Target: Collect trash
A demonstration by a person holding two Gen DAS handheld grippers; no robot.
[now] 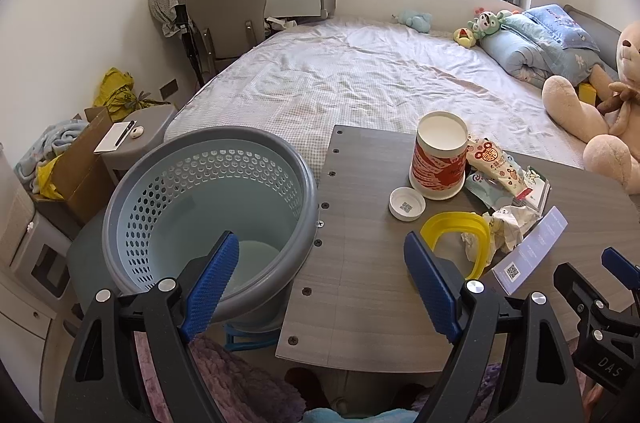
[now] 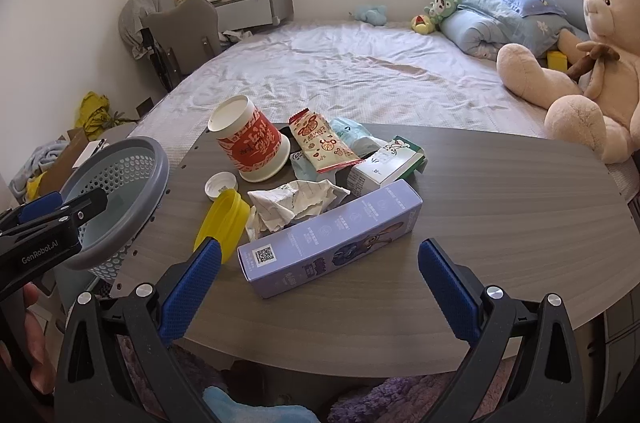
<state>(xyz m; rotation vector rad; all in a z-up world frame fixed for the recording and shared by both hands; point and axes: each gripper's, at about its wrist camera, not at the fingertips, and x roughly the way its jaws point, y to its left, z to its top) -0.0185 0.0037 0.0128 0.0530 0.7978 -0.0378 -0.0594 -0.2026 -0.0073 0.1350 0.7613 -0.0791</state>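
Note:
Trash lies on a grey wooden table [image 2: 500, 207]: a purple carton [image 2: 332, 235], crumpled paper [image 2: 292, 203], a yellow lid [image 2: 222, 219], a red-and-white cup [image 2: 252, 147], a white cap [image 2: 220, 185], a snack wrapper [image 2: 324, 143] and a white-green milk carton [image 2: 384, 163]. A grey perforated bin [image 1: 208, 215] stands left of the table, empty. My left gripper [image 1: 320, 287] is open, straddling bin rim and table edge. My right gripper [image 2: 320, 291] is open, just short of the purple carton.
A bed [image 1: 360, 75] lies behind the table, with a large teddy bear [image 2: 592, 71] and a rolled quilt at its right. A grey chair [image 1: 228, 19] and a cluttered side table [image 1: 132, 139] stand on the left. The left gripper also shows at the right wrist view's left edge [image 2: 44, 223].

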